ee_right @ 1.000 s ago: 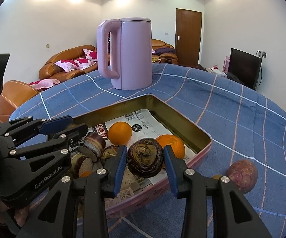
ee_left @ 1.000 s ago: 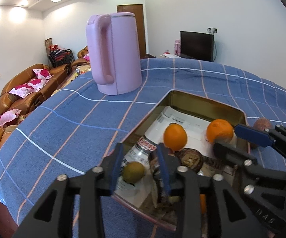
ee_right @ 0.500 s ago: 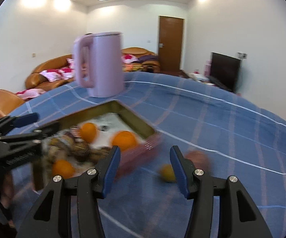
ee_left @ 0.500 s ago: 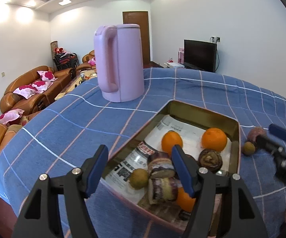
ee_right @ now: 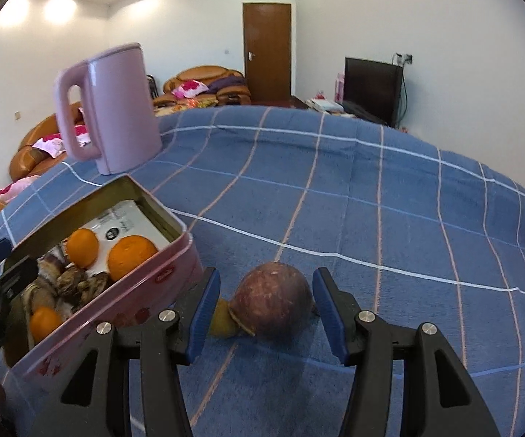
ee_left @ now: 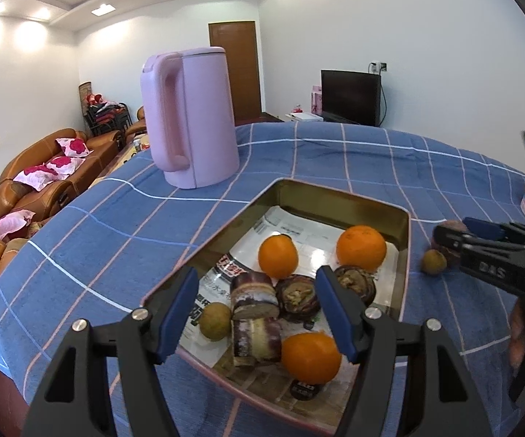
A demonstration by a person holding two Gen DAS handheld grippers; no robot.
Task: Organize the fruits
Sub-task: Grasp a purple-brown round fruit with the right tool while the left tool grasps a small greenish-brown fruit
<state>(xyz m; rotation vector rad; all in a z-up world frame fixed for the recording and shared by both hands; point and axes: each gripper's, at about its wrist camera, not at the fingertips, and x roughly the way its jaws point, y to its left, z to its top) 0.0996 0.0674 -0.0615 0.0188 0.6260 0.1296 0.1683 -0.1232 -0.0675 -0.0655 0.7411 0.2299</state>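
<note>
glossy metal tin (ee_left: 338, 196) lined with printed paper (ee_left: 298, 233), woven checked tablecloth (ee_right: 335, 189) — matt, smooth plastic kettle (ee_left: 193, 123)

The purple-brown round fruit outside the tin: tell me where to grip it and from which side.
Grip the purple-brown fruit across its widest middle, coming from the near side, as the open right gripper already straddles it. It is round and sits on the tablecloth. A small yellowish fruit touches its left side, so the left finger should probably slip between them.
</note>
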